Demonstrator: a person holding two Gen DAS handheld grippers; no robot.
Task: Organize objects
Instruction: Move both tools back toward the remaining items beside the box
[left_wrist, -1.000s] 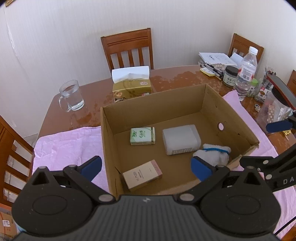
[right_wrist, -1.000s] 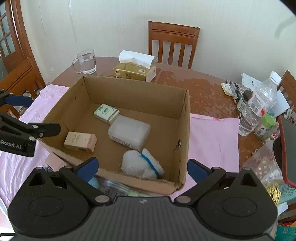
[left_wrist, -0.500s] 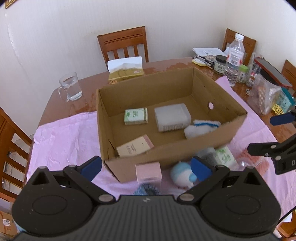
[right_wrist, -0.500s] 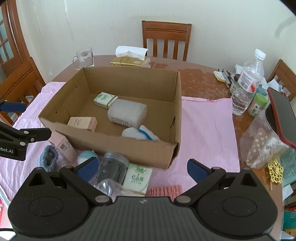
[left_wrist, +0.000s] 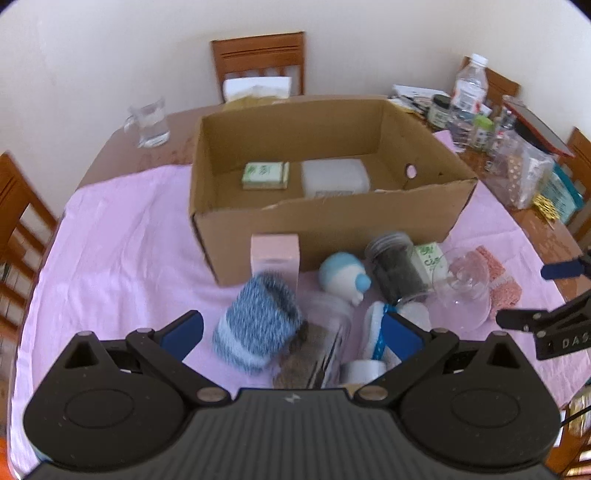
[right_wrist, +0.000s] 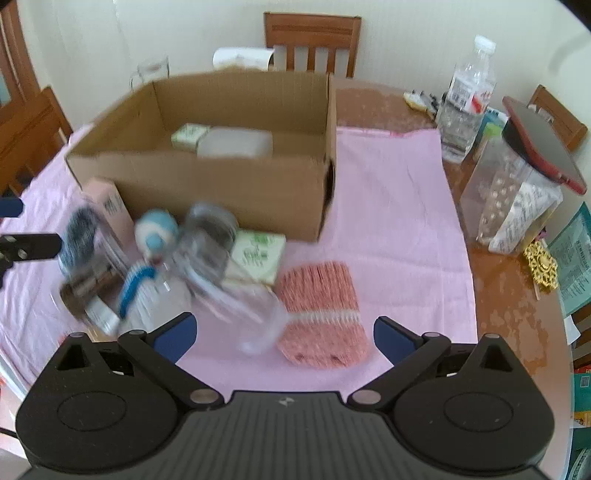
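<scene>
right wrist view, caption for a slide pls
Open right gripper above pink knitted cloth, clutter beside cardboard box.

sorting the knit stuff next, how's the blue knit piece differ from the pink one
The blue knit piece is mottled blue and white, rolled into a tube with an open end; the pink knit piece is pink and lies flat. The blue one sits among the clutter, the pink one at its edge. Both rest on the pink cloth, outside the cardboard box.

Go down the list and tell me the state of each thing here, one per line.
Left gripper: open, empty.
Right gripper: open, empty.
Cardboard box: open-topped, upright.
Dark-filled jar: lying on its side, lidded.
Water bottle: upright, capped.
Glass mug: upright, partly filled with water.
Pink knit cloth: folded, flat.
</scene>
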